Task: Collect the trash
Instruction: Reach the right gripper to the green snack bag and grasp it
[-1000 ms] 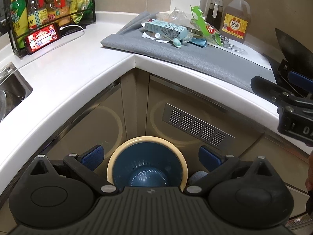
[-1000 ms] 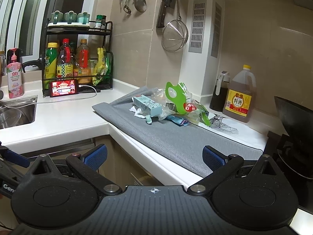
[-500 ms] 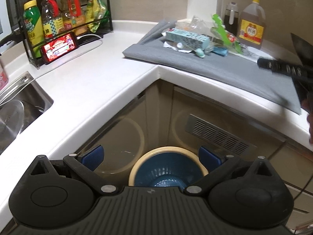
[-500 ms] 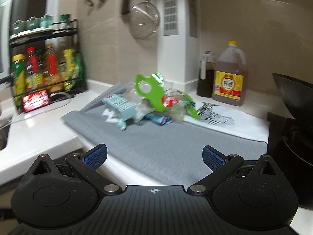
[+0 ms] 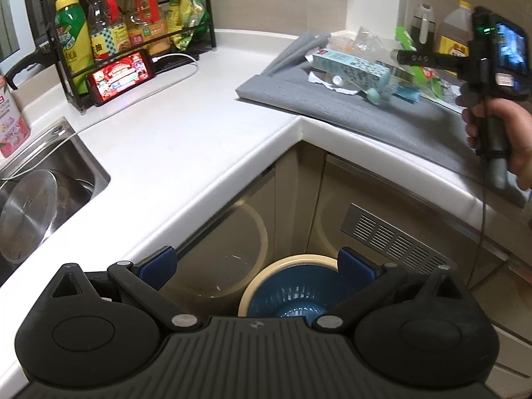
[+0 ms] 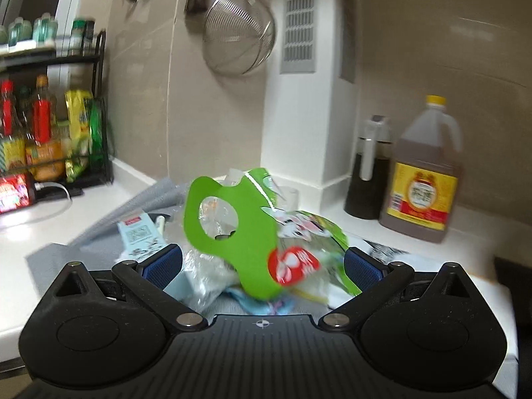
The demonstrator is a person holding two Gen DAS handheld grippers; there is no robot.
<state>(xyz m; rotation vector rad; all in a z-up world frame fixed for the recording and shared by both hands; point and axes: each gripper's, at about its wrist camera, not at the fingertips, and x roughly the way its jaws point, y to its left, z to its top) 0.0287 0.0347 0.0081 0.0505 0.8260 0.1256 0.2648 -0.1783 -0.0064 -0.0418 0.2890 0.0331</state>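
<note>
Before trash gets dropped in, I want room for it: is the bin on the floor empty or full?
Empty, as far as visible: the bin shows its bare ribbed blue inside, though the left claw hides its near part.

White corner countertop point(image 5: 186, 139), beige cabinets point(image 5: 292, 206), tiled walls point(image 6: 432, 33).

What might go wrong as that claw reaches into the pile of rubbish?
The right claw is open around a loose heap: the green wrapper lies on clear plastic and a box. It could close on one piece and drag or scatter the others across the grey mat. The bin sits on the floor below the counter, so light scraps may drop on the way. The oil jug stands behind the pile; overreaching might bump it.
</note>
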